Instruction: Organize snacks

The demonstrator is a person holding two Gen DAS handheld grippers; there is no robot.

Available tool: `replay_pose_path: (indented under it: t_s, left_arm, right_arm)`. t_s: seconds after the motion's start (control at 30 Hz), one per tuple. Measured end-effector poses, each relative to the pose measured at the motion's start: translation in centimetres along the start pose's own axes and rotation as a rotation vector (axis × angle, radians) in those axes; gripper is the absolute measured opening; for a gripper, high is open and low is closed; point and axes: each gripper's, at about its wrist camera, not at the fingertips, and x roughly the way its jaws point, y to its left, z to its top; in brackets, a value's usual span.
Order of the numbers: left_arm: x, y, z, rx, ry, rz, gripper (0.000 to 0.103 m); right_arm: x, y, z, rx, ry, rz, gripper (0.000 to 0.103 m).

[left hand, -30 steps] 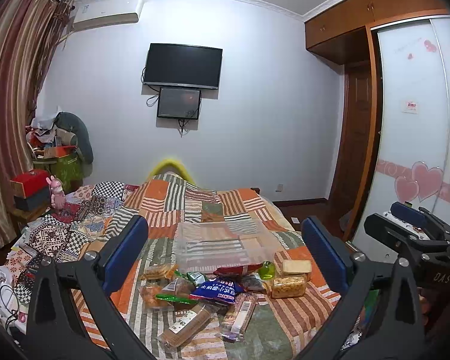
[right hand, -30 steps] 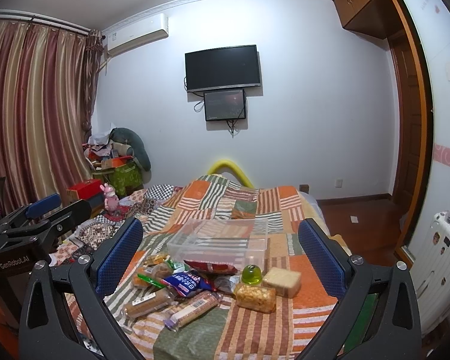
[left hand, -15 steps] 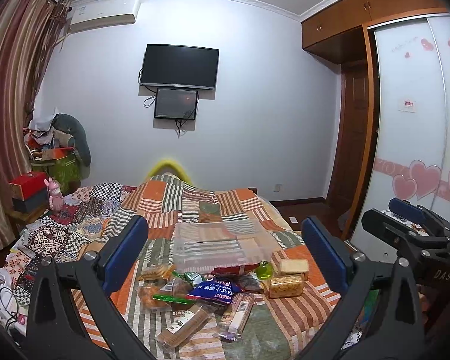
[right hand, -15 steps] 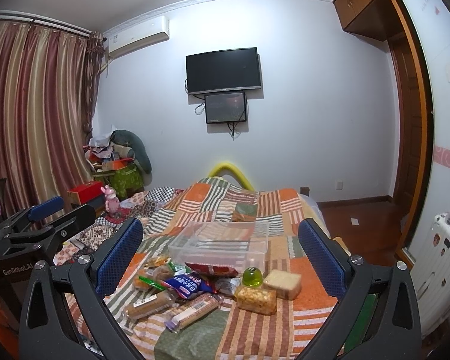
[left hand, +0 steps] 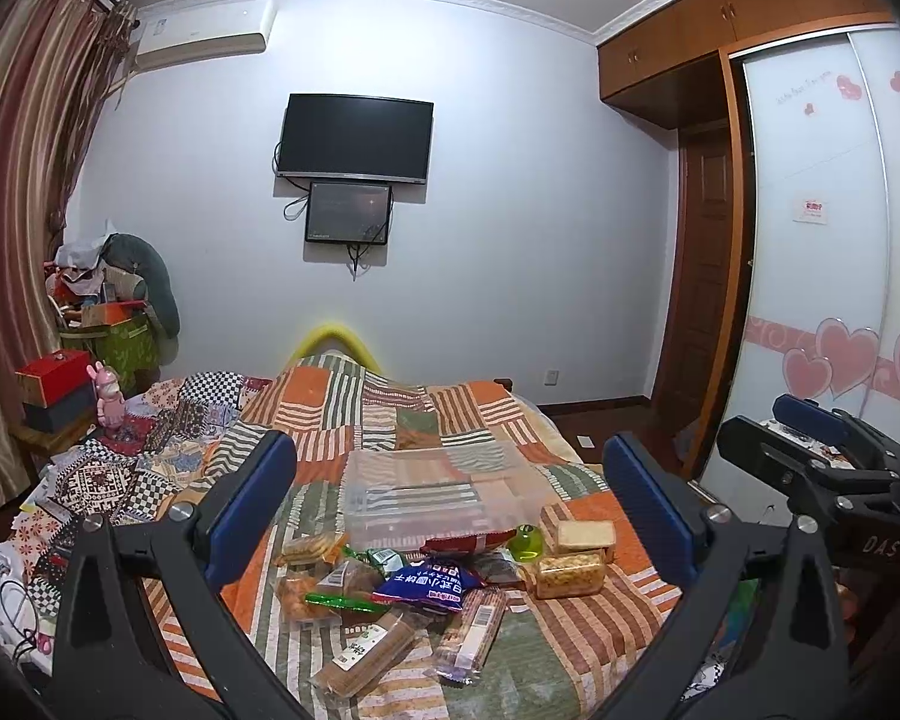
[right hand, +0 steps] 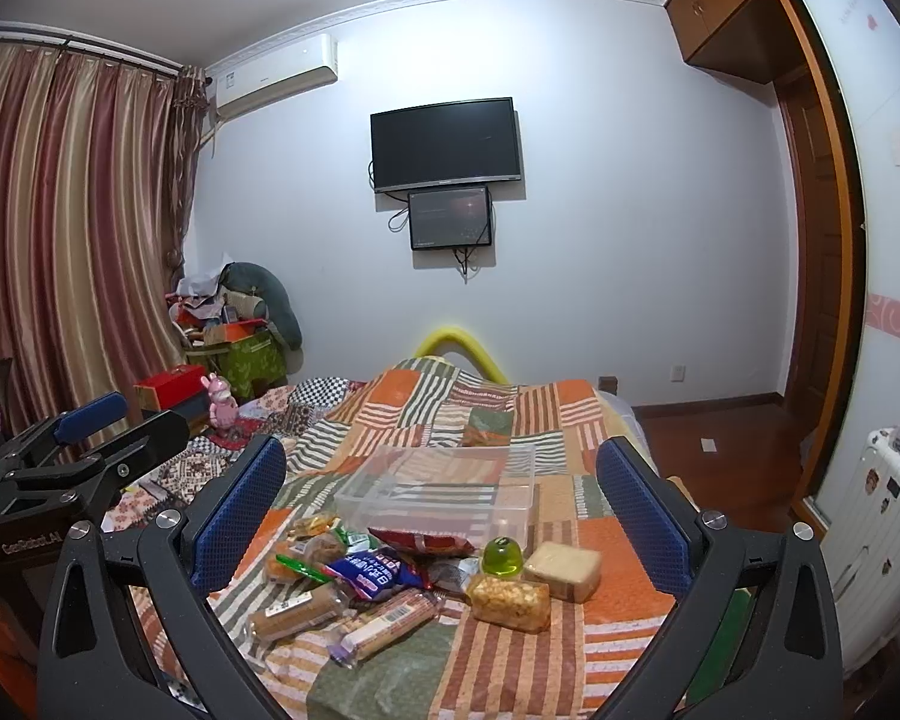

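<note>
The job is only just starting. The clear box (left hand: pixel 444 492) is sitting in the middle of the picture on the patchwork blanket (left hand: pixel 594 618), and it is looking empty, though one red bag (right hand: pixel 420 540) is leaning at its front wall and I cannot tell if any of it is inside. All the snacks are lying in a pile just below the box, in the lower middle of both views: a blue bag (left hand: pixel 429 585), two long cookie packs (right hand: pixel 384 624), a green jelly cup (right hand: pixel 501 555), a popcorn pack (right hand: pixel 507 600) and a pale cake pack (right hand: pixel 564 561) touching it. So nearly everything is waiting to go in.

The left gripper (left hand: pixel 450 504) is hanging above the pile with its fingers spread wide, holding nothing. The right gripper (right hand: pixel 441 501) is doing the same, wide apart and empty.

The snacks are lying on top of each other, so picking one may be dragging its neighbours along. A TV (left hand: pixel 354 138) is hanging on the wall in the upper middle, curtains (right hand: pixel 72 240) are at the left, and clutter is sitting at the left edge, well away from the pile.
</note>
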Motion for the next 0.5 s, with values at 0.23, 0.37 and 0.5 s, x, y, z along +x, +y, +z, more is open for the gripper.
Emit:
replay_pose_path:
  t_s: [0.23,0.37,0.5]
  left_arm:
    - [-0.09,0.0,0.01,0.0,-0.001,0.0,0.103]
    - [-0.09,0.02,0.15,0.001,0.001,0.003,0.103]
    - [-0.04,0.15,0.18,0.0,0.003,0.003,0.103]
  right_arm:
    - [0.02,-0.01,0.09,0.0,-0.002,0.0,0.103]
    - [0.06,0.02,0.14,0.002,0.001,0.002,0.103]
    - [0.13,0.09,0.14,0.002,0.004,0.003,0.103]
